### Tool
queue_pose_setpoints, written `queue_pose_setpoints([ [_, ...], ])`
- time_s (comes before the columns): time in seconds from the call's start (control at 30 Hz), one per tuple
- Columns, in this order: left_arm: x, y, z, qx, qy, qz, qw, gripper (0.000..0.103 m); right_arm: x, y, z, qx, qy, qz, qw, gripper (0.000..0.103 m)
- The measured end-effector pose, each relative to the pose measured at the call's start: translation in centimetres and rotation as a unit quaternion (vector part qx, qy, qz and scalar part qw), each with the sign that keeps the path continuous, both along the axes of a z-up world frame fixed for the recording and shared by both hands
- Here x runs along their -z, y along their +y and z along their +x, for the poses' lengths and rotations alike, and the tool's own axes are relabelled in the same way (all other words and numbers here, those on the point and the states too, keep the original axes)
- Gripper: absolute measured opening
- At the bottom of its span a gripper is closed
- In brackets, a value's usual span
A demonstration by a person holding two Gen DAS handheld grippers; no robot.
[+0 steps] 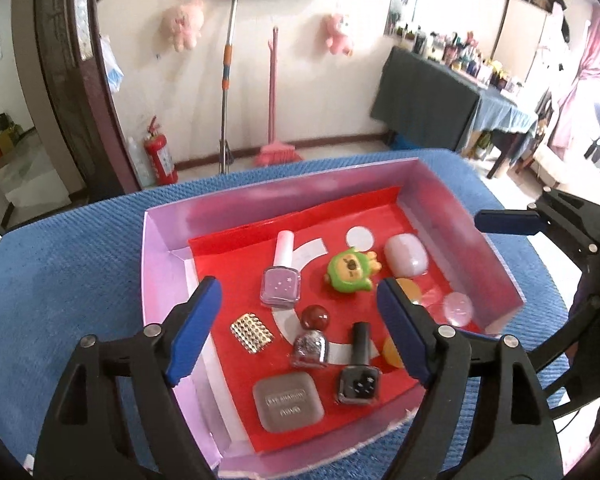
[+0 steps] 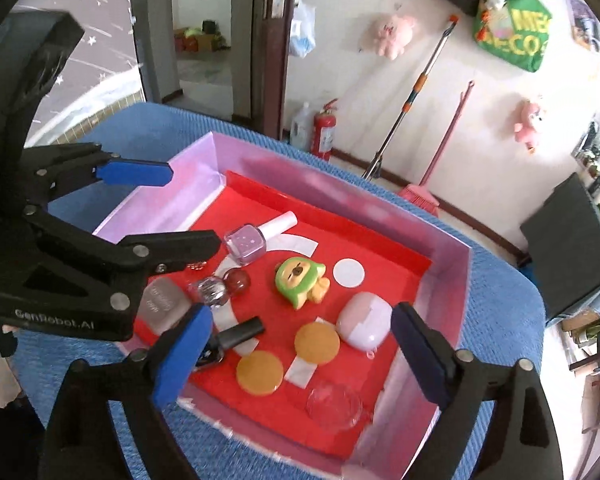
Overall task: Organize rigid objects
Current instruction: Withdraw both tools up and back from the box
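A blue table (image 1: 60, 272) carries a pink box (image 1: 160, 256) lined with red paper. The left gripper (image 1: 300, 332) hangs over the box's near side, jaws spread wide and holding nothing. The right gripper (image 2: 300, 356) hovers at the box's 3 o'clock side, also wide open and empty.

Inside the box, in the left view: a grey compact (image 1: 287, 402) at 6 o'clock, a pale pink case (image 1: 405, 256) at 1 o'clock, a green toy (image 1: 350, 272) near the middle, a lilac polish bottle (image 1: 281, 280) at 11 o'clock, a black bottle (image 1: 358, 376) at 5 o'clock, a silver bottle (image 1: 309, 346) and a red bead (image 1: 316, 317) mid-box.
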State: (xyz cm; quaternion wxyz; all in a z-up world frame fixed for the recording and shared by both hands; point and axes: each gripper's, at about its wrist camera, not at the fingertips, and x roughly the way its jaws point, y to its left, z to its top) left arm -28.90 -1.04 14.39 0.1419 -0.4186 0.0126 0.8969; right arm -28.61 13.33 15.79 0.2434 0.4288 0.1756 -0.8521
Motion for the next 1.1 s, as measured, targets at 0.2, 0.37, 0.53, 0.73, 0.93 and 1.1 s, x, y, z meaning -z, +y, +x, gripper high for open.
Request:
queue_pose_setpoints([
  [0.2,-1.3,0.3,3.6,-0.015,0.061,-0.008,0.9980,0.080,-1.7,0.4,3.4,0.034,0.040,-0.030,0.998,0.102],
  [0.37,-1.8,0.2,6.7,-0.035,0.116,-0.011,0.9926,0.087,-2.6,1.8,6.2,0.065,0.068,-0.068,0.993,0.103],
  [0.53,-1.5,0.4,9.0,-0.058,0.162,-0.016,0.9849,0.093,-1.6,2.6,7.7,0.097,0.106,-0.078,0.987,0.103],
  [0.73,0.7,0.7,10.0,-0.080,0.176,-0.011,0.9811,0.093,1.6,2.8,8.4,0.130,0.132,-0.094,0.978,0.103],
  [0.93,3.2,0.5,9.8,-0.098,0.174,-0.009,0.9798,0.093,3.7,2.4,8.1,0.148,0.159,-0.092,0.972,0.103],
  [1.1,5.1,0.3,8.5,-0.109,0.160,-0.006,0.9811,0.093,5.4,2.2,7.0,0.164,0.173,-0.087,0.967,0.103],
])
